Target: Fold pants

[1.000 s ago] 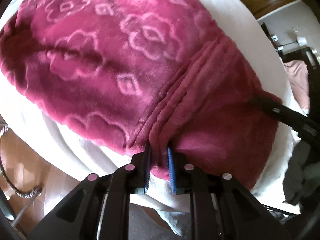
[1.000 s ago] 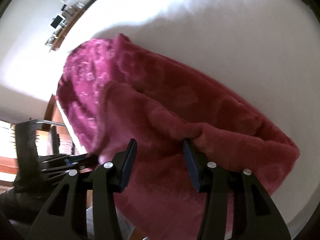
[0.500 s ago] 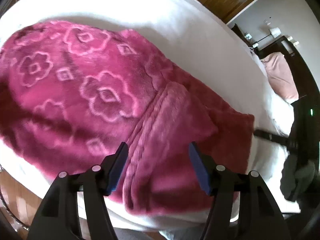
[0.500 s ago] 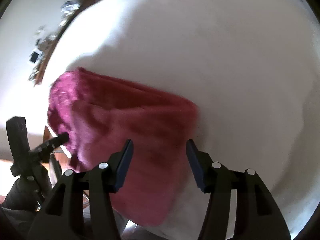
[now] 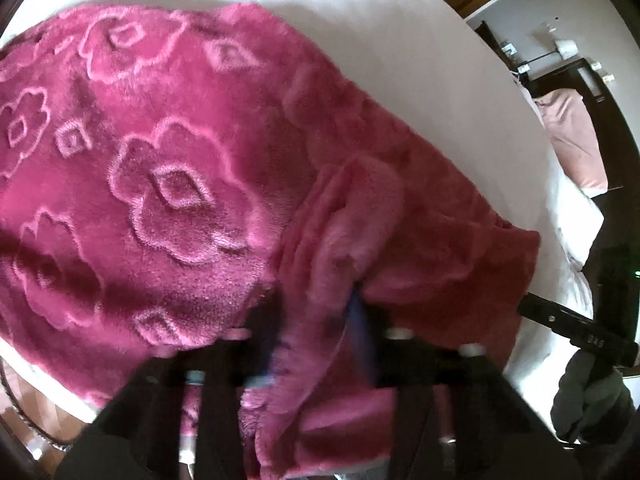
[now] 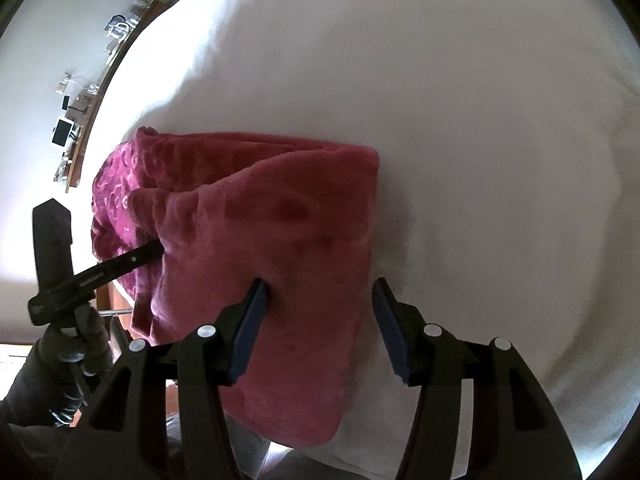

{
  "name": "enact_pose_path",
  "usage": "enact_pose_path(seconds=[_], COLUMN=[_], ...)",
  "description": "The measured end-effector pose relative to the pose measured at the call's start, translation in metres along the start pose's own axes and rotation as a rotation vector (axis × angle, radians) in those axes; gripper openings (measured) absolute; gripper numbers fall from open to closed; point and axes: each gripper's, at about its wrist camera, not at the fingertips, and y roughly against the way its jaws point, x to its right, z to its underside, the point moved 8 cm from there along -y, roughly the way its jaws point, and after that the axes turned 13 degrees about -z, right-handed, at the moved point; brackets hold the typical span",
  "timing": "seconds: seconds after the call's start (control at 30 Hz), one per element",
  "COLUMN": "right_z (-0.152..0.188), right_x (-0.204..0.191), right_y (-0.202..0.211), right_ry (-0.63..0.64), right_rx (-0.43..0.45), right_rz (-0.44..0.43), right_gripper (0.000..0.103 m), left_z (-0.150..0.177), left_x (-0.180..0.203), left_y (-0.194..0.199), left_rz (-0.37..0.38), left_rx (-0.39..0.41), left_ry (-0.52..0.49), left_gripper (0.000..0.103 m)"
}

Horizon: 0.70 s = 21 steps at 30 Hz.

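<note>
The pants (image 5: 168, 184) are magenta fleece with embossed flowers, lying folded on a white bed (image 5: 400, 32). In the left wrist view my left gripper (image 5: 316, 332) is blurred and pushed into a raised fold of the waistband, with cloth between its jaws. In the right wrist view the folded pants (image 6: 280, 248) lie as a thick bundle. My right gripper (image 6: 320, 316) is open and empty, its fingers astride the bundle's near right edge. The left gripper (image 6: 132, 258) shows there with its tip in the cloth.
The white bed (image 6: 480, 120) spreads wide to the right of the pants. A pink pillow (image 5: 572, 136) and dark headboard lie at far right. Wooden floor (image 5: 44, 412) shows below the near bed edge. A shelf with small items (image 6: 80, 120) lines the far wall.
My left gripper went from shut on the waistband to open, then moved forward and closed onto a waistband fold. My right gripper let go and stays open, now nearer the bundle.
</note>
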Motion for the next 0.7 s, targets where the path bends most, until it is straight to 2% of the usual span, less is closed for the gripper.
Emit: enact_pose_path(seconds=[0.2,0.27,0.37,0.53,0.63,0.7], right_z=[-0.004,-0.005,-0.007,-0.010,-0.013,-0.018], right_x=[0.000,-0.001,-0.011,-0.052,-0.076,-0.085], right_y=[0.009,0.013,0.021,0.026,0.015,0.002], right_ry=[0.001,0.005,0.031,0.134,0.191,0.211], right_rx=[0.017,0.027,0.049,0.066,0.049,0.037], right_rz=[0.000,0.002,0.006,-0.029,-0.071,-0.069], right_gripper=[0.056,0.056,0.056,0.056,0.056,0.056], left_z=[-0.022,-0.032,-0.044,-0.046,-0.043,-0.044], left_x=[0.019,0.020,0.011,-0.010,-0.013,-0.009], left_y=[0.057,0.065,0.055,0.015,0.000,-0.005], left_rz=[-0.003,-0.034,-0.095,-0.155,-0.173,-0.183], left_rx=[0.133,0.167,0.162,0.097,0.086,0.093], left_ry=[-0.056,-0.078,-0.070,-0.039,-0.035,-0.033], left_gripper=[0.015,0.016,0.016,0.017,0.022,0.030])
